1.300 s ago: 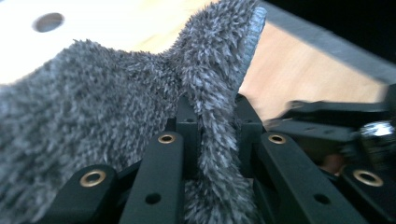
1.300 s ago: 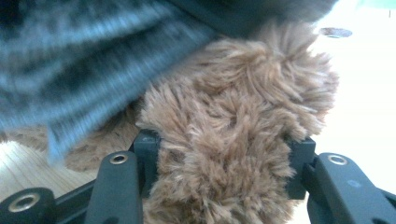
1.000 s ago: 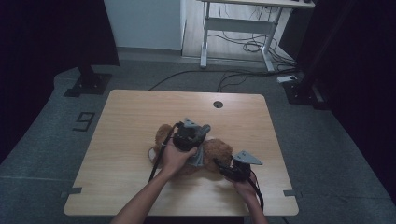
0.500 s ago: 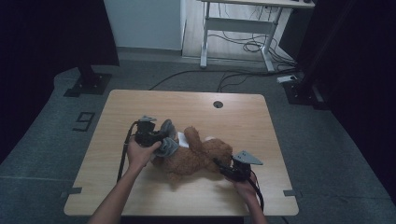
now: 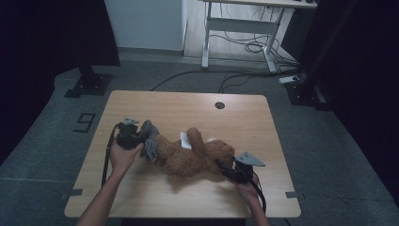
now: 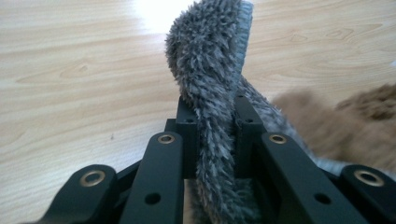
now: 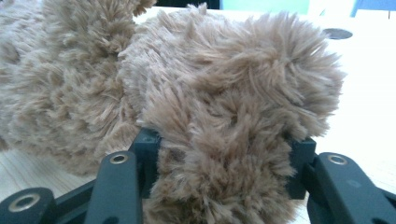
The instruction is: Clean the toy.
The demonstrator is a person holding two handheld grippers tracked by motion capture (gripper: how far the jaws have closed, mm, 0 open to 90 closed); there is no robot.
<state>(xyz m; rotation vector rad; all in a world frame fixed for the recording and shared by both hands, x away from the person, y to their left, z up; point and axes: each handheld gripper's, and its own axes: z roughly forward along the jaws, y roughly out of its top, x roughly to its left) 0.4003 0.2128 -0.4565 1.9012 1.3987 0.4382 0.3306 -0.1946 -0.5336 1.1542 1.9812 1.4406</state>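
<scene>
— What lay at the middle of it?

— A brown plush bear [image 5: 195, 157], sprawled on its back across the front half of the wooden table [image 5: 188, 108], a white tag [image 5: 185, 139] showing by its upper limb. A grey furry garment [image 5: 149, 143] hung off its left end.

— And the grippers?

— The left gripper [image 5: 141, 140] was clamped tight on a fold of that grey garment; in the left gripper view the fabric [image 6: 212, 93] stood pinched upright between the jaws, brown fur blurred just beside it. The right gripper [image 5: 225, 168] was closed on a thick part of the bear at its right end, the fur [image 7: 224, 140] bulging between and over the jaws in the right gripper view.

— The table and room?

— Pale wood grain, with a round cable hole [image 5: 219, 105] near the far edge. Grey carpet [image 5: 329, 155] around it, a numeral marked on the floor [image 5: 83, 122] to the left, and dark curtains on both sides. Behind stood a white desk frame [image 5: 240, 26] with loose cables [image 5: 244, 47] under it.

— Anything in the way?

— Only the bear's own bulk between the two grippers.
</scene>
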